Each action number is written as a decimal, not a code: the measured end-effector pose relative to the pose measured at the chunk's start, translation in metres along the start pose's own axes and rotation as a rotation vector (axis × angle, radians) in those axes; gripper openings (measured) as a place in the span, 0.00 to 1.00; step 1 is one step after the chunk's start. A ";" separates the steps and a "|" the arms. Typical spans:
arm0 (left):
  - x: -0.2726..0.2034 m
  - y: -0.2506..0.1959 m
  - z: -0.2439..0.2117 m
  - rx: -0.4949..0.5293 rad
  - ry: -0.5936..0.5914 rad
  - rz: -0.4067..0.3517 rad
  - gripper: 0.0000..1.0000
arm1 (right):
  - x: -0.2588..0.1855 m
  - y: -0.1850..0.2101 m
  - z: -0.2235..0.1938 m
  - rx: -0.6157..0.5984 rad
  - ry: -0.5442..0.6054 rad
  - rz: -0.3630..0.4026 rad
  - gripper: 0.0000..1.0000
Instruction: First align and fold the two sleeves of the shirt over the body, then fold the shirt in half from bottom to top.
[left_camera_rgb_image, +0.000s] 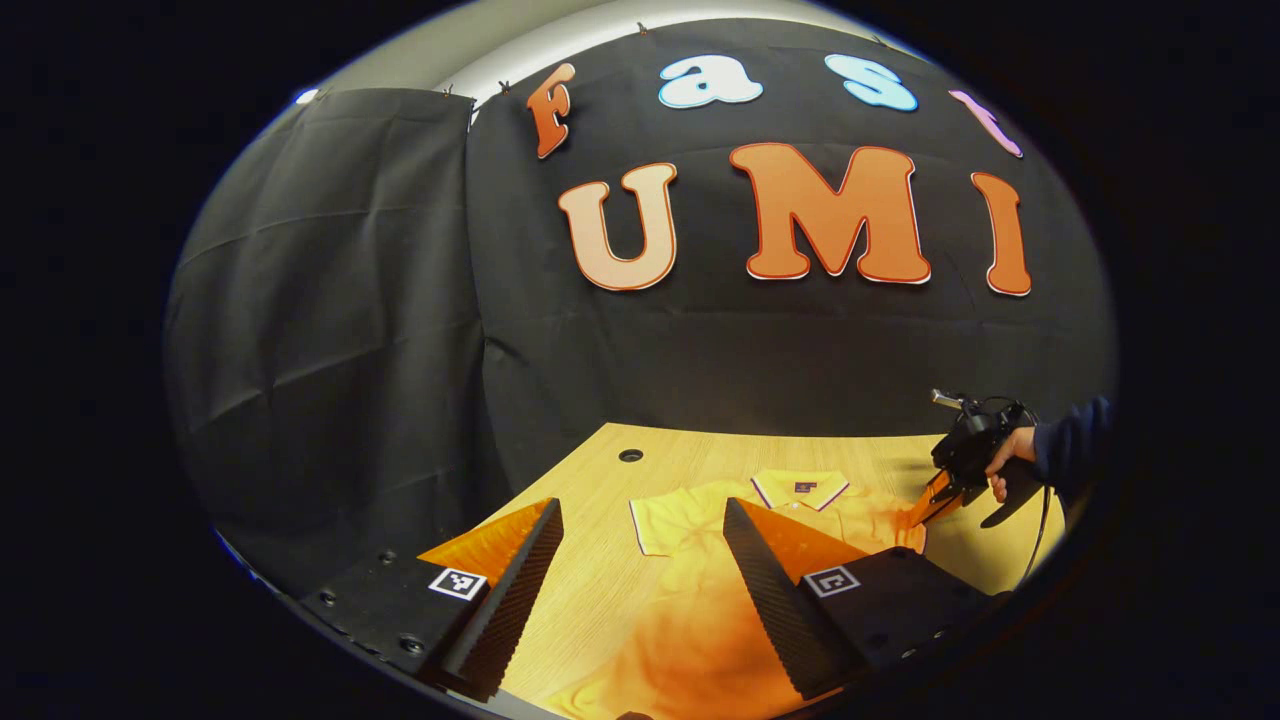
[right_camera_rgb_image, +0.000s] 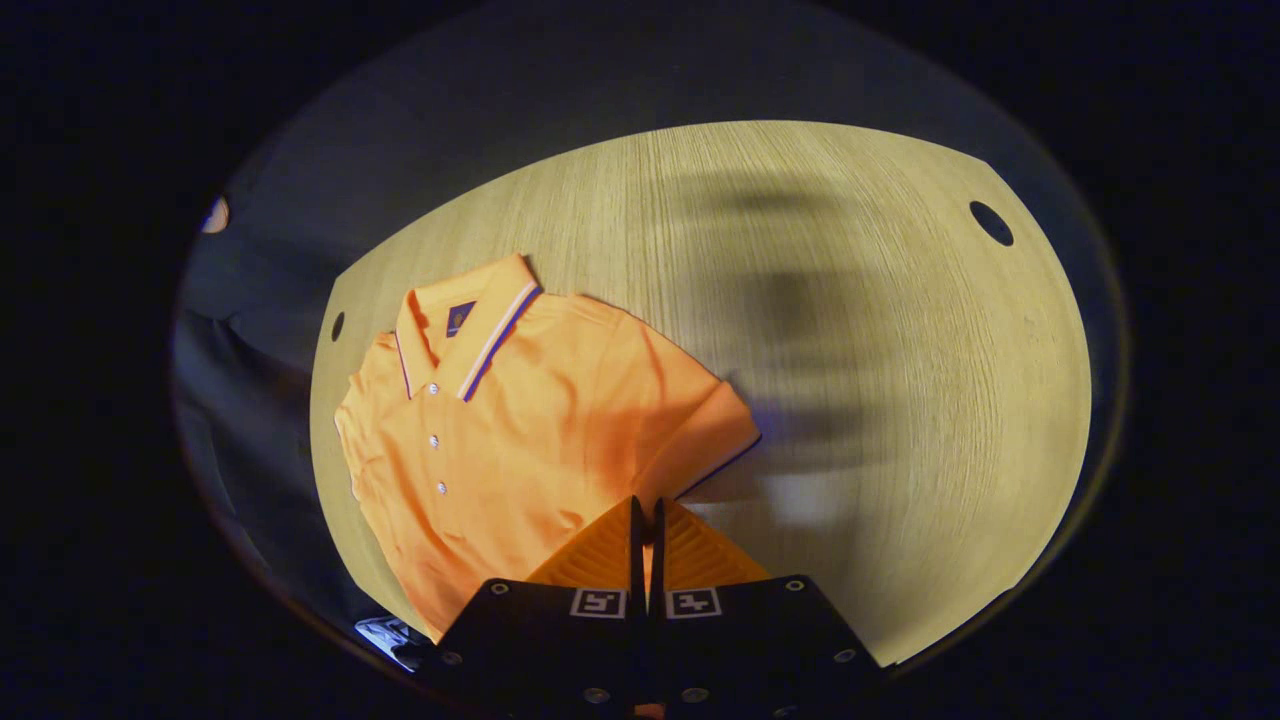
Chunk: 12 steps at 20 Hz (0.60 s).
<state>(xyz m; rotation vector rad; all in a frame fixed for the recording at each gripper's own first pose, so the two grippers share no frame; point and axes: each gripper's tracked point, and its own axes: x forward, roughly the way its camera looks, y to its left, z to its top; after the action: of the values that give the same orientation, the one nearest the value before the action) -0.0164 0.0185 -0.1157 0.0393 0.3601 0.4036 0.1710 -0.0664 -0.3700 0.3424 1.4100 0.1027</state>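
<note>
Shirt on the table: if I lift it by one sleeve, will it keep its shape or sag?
Likely sag: the shirt is thin knit cloth lying flat with soft wrinkles, so it should drape from whatever the right gripper pinches. Probably light, and it may slide on the smooth table rather than catch. The collar looks somewhat stiffer and may hold its line.

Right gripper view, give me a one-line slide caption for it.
Right gripper, fingers nearly closed, above the sleeve edge of an orange polo shirt lying flat on the wooden table.
</note>
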 end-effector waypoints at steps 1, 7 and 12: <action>-0.001 0.002 -0.001 -0.001 -0.001 0.003 0.99 | -0.004 0.008 0.004 -0.006 -0.010 0.018 0.00; -0.006 0.010 -0.004 -0.008 0.007 0.025 0.99 | -0.019 0.054 0.020 -0.072 -0.030 0.082 0.00; -0.010 0.017 -0.009 0.001 0.019 0.053 0.99 | -0.014 0.094 0.018 -0.105 0.007 0.125 0.00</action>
<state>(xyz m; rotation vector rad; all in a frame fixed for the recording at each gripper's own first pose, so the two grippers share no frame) -0.0344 0.0299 -0.1194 0.0460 0.3785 0.4561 0.1985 0.0159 -0.3270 0.3426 1.3843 0.2794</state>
